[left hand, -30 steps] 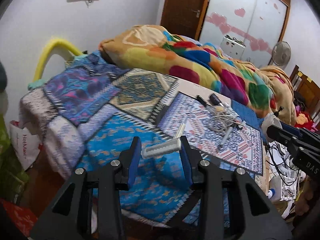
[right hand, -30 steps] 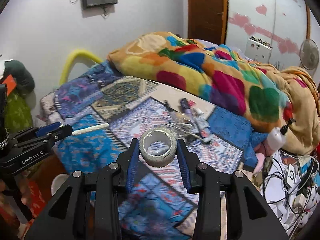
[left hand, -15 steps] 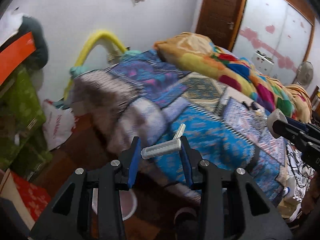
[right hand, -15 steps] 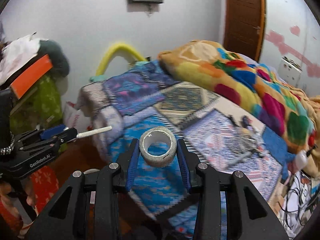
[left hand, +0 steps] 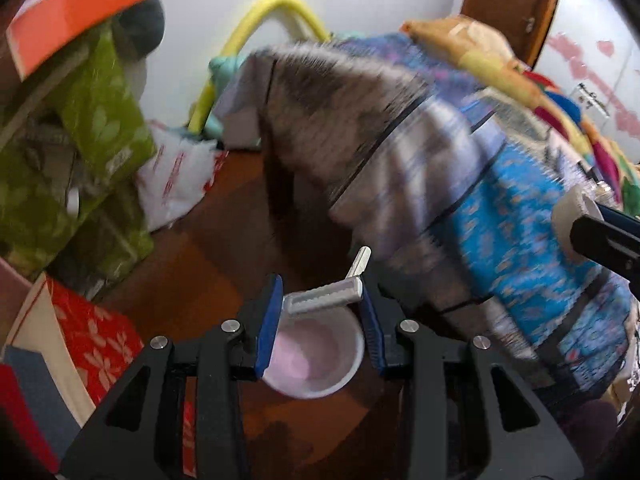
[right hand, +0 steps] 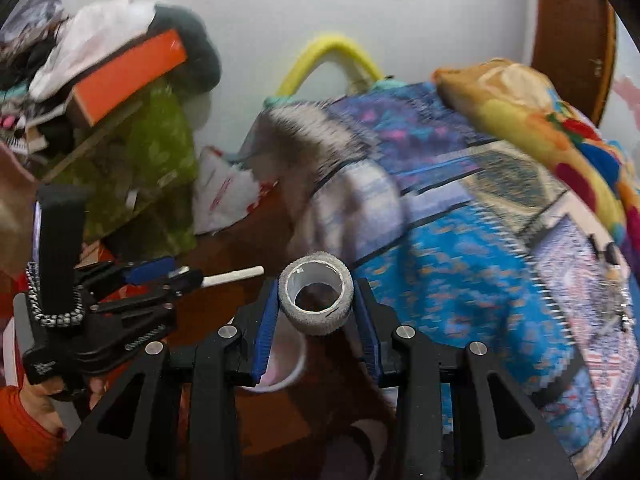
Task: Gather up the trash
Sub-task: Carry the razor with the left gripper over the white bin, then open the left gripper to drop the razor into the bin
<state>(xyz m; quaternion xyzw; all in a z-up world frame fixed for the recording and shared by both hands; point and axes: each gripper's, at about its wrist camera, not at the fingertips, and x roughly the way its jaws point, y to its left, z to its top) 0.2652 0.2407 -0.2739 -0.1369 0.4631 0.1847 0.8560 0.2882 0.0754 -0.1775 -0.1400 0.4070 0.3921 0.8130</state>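
At the lower centre of each view, the left gripper clamps a disposable razor above the white bin while the right gripper clamps a tape roll, so both pieces are collected but not yet dropped.

left gripper clamped, loaded | right gripper clamped, loaded

A bed under a blue patterned cover fills the room, white wall behind it, brown floor beside it, a wooden door past its heaped colourful blanket.
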